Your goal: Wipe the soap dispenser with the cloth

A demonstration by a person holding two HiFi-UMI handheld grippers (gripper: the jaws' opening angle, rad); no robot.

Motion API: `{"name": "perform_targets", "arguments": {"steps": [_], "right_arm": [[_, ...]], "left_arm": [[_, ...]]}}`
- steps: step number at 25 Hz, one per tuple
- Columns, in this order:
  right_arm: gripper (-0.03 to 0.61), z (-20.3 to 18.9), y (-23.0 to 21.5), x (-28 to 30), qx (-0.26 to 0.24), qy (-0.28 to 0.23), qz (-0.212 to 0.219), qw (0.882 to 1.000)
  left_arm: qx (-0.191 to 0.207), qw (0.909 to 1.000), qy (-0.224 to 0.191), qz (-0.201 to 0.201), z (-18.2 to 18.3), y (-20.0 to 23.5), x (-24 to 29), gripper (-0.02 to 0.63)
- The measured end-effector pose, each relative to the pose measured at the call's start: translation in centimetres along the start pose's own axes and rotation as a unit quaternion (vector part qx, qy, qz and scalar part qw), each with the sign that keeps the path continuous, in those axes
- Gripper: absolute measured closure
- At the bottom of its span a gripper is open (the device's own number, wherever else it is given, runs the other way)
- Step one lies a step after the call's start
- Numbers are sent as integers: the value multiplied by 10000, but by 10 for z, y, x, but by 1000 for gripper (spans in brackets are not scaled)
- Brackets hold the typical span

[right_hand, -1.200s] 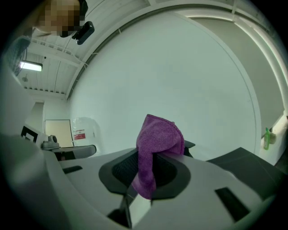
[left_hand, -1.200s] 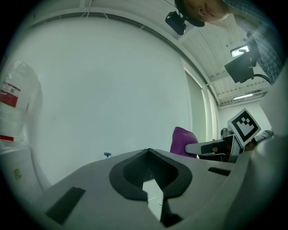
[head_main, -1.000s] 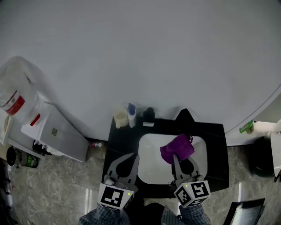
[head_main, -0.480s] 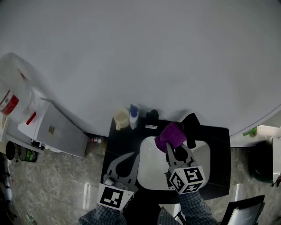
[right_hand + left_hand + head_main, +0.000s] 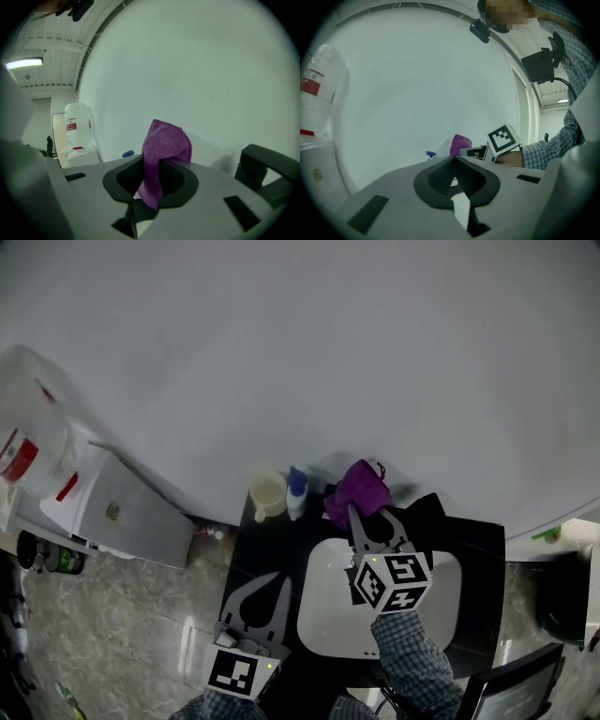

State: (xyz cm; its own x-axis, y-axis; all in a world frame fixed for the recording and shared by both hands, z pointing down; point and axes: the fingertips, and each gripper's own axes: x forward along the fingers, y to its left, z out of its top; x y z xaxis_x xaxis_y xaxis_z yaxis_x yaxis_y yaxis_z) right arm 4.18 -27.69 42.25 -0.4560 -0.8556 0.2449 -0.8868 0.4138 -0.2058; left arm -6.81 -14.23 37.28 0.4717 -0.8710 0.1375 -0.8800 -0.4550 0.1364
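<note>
Head view: right gripper [image 5: 360, 514] holds the purple cloth [image 5: 361, 486] at the back of the black counter [image 5: 258, 545], just right of a blue-capped bottle [image 5: 297, 486]; left gripper [image 5: 274, 579] hangs low beside the sink [image 5: 323, 615] | Left gripper view: jaws together, nothing between | Right gripper view: jaws pinch the cloth, which stands up above them.

Right tongs [image 5: 364, 514]: moved from above the white basin [image 5: 323, 610] to the black worktop's [image 5: 258, 549] back edge.
Purple cloth [image 5: 358, 488]: carried along, now near the wall beside the blue-capped bottle [image 5: 297, 491].
</note>
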Motion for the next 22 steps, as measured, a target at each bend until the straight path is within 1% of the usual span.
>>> {"name": "perform_targets", "arguments": {"steps": [2,6,10,15,19,22], "right_arm": [[502,-11,-4,12,94,113,5,9999],[502,-40,-9,28,169,418,-19,9990],[502,-65,-9,34,122,687,-44,9976],[502,-98,-8,37,40,1114,-42,9938],[502,-125,-15,36,-20,1511,-130,9884],[502,-131,-21,29,64,1677,-236,9855]], "left_arm": [[6,10000,46,7,-3,1,2,612],[-115,9998,120,53,-9,2,6,612],[-157,9998,148,33,-13,0,10,612],[-334,9992,223,-33,-17,1,13,612],[-188,9997,65,-103,-15,2,17,612],[-236,9995,215,-69,-20,0,18,612]]}}
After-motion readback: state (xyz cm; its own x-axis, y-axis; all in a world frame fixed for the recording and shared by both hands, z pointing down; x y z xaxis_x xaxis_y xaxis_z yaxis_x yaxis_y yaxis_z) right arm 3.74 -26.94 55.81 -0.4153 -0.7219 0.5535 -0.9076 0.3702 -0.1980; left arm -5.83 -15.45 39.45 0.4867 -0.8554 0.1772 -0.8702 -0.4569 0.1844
